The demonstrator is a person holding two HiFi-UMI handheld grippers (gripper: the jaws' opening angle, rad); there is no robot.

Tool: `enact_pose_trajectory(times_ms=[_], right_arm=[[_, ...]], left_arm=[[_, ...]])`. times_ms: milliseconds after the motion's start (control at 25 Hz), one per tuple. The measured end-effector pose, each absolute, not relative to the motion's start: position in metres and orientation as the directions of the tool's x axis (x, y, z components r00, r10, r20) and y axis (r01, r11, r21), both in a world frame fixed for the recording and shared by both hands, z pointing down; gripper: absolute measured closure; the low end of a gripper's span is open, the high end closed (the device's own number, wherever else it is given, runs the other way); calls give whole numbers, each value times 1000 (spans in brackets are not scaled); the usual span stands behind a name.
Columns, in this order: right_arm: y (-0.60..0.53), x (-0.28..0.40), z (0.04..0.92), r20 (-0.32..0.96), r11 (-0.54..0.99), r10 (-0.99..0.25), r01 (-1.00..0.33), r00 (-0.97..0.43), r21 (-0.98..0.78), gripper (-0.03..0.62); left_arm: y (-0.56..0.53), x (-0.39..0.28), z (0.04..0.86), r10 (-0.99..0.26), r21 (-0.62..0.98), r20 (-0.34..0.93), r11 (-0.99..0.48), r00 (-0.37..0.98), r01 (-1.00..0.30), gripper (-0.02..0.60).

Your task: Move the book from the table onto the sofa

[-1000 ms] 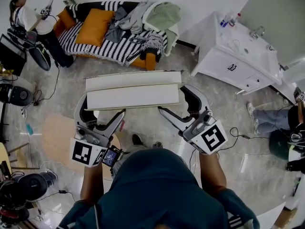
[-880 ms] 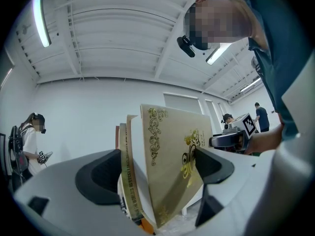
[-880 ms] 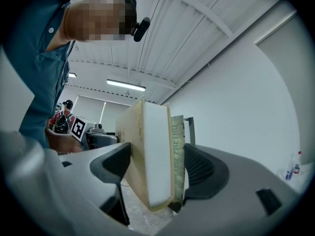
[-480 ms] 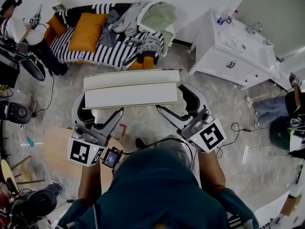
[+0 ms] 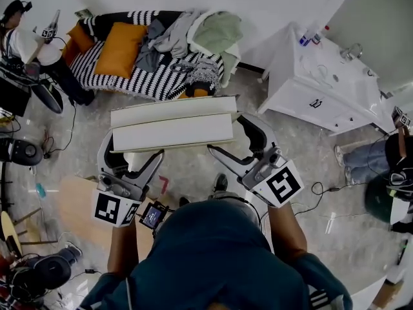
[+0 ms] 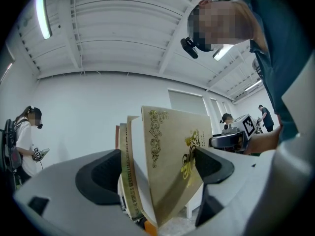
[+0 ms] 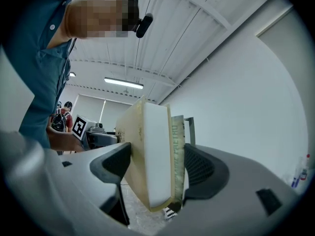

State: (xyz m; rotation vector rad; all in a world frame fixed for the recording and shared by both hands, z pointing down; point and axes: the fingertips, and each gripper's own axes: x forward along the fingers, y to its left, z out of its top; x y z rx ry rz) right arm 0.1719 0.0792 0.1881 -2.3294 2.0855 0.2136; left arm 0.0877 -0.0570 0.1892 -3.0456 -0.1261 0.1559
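A thick cream book (image 5: 171, 124) hangs in the air over the floor, held lengthwise between both grippers. My left gripper (image 5: 132, 148) is shut on its left end and my right gripper (image 5: 233, 141) on its right end. In the left gripper view the book (image 6: 170, 156) shows a gold-ornamented cover, with a thinner green-spined volume (image 6: 129, 181) pressed beside it between the left gripper (image 6: 157, 168) pads. In the right gripper view the book (image 7: 152, 156) fills the right gripper (image 7: 155, 168). The black-and-white striped sofa (image 5: 139, 76) lies just beyond the book, with orange cushions (image 5: 119, 47) and piled clothes (image 5: 193, 34).
A white cabinet with a sink (image 5: 322, 76) stands at the right. A person (image 5: 35, 41) with equipment stands by the sofa's left end, and another person (image 5: 387, 160) is at the right edge. A wooden table (image 5: 74, 199) is at lower left. Cables lie on the floor.
The book and both grippers have drifted slightly left and up in the head view, and the floor below has shifted. Both grips are unchanged.
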Motion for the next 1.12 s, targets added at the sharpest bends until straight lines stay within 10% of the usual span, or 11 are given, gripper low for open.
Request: enact_pose_trajectory(times_ms=[1120], right_arm=[[22,328,194,-93,-122,-989,-989,114,82,241]], left_arm=[[-115,245,195,97,-80,-84,-993,992,90,130]])
